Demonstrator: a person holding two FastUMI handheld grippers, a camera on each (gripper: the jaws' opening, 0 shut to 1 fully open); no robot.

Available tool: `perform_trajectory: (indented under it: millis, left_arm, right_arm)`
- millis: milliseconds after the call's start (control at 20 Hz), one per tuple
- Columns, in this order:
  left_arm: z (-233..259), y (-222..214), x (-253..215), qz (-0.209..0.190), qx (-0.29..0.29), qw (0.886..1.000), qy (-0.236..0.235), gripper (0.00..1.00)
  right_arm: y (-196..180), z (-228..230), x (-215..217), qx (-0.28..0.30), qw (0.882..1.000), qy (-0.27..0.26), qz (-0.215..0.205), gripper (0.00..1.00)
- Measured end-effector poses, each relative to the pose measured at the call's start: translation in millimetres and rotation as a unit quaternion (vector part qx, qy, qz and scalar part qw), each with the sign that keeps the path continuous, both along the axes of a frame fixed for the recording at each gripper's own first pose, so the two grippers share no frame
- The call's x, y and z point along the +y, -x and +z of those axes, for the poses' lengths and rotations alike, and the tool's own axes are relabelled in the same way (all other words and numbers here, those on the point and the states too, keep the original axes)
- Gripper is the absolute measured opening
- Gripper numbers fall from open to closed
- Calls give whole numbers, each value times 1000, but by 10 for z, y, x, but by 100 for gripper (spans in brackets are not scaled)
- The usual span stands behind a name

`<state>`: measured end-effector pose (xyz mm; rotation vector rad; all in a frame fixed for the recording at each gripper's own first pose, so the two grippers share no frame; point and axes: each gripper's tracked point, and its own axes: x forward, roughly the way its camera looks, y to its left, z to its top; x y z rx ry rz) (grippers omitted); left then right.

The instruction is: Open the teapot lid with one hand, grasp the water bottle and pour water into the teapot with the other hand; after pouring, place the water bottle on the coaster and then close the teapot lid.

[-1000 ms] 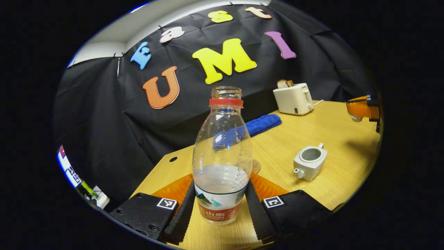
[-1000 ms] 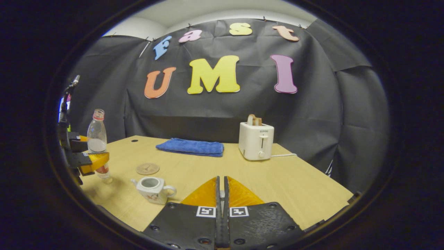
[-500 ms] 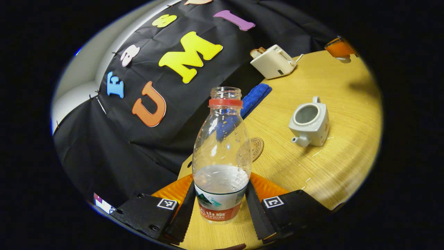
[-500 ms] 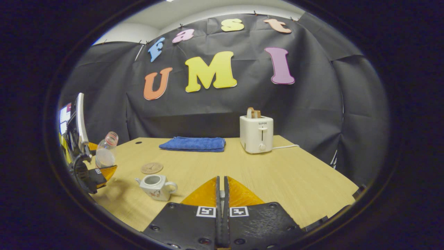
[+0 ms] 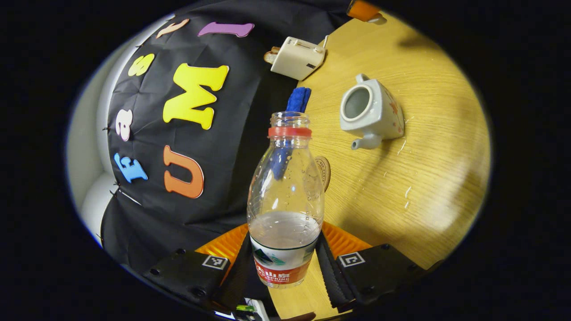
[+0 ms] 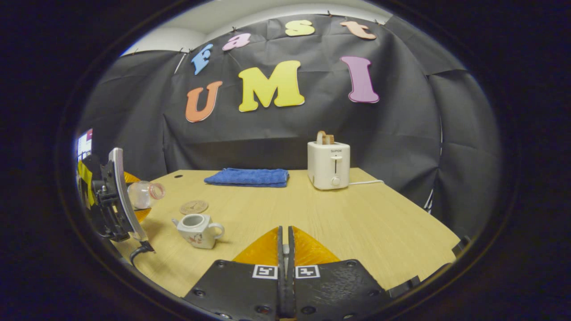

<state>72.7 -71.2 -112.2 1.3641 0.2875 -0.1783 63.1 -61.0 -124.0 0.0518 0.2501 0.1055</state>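
In the left gripper view the left gripper (image 5: 283, 267) grips the water bottle (image 5: 285, 205) around its labelled lower body, one finger pressed on each side, and the uncapped neck with its red ring points toward twelve o'clock. The bottle holds a little water low in its body. The whole scene in this view is rolled over, so the worktop (image 5: 424, 169) fills the right side and the booth wall the left. The teapot (image 5: 371, 112) stands at about one o'clock from the bottle's mouth, its lid off and its round opening bare, spout pointing down the picture; a few wet streaks lie on the wood just below and right of it. The coaster (image 5: 323, 171) peeks out from behind the bottle's shoulder at three o'clock. In the right gripper view the right gripper (image 6: 284, 254) has its fingers pressed together; whether the lid is pinched between them cannot be told. There the bottle (image 6: 145, 195) lies tipped nearly level at nine o'clock, its mouth aimed right, above and left of the teapot (image 6: 198, 229). The coaster (image 6: 194, 207) lies just behind the teapot. A blue cloth (image 6: 247, 176) and a toaster (image 6: 329, 165) sit toward twelve o'clock, at the back.
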Motion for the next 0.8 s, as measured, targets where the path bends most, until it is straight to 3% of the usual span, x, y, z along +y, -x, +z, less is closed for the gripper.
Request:
perform_trajectory:
  millis: [250,500,800]
  left_arm:
    - [126,-46,-152,-22,6,996,-84,75]
    - [58,-72,-197,-18,34,989,-143,75]
    - [102,-35,-277,-21,49,973,-223,75]
  right_arm:
    - [6,-39,-24,3,1000,2,2,0]
    - [25,-71,-94,3,1000,-7,-2,0]
    - [60,-51,-159,-4,1000,-8,-1,0]
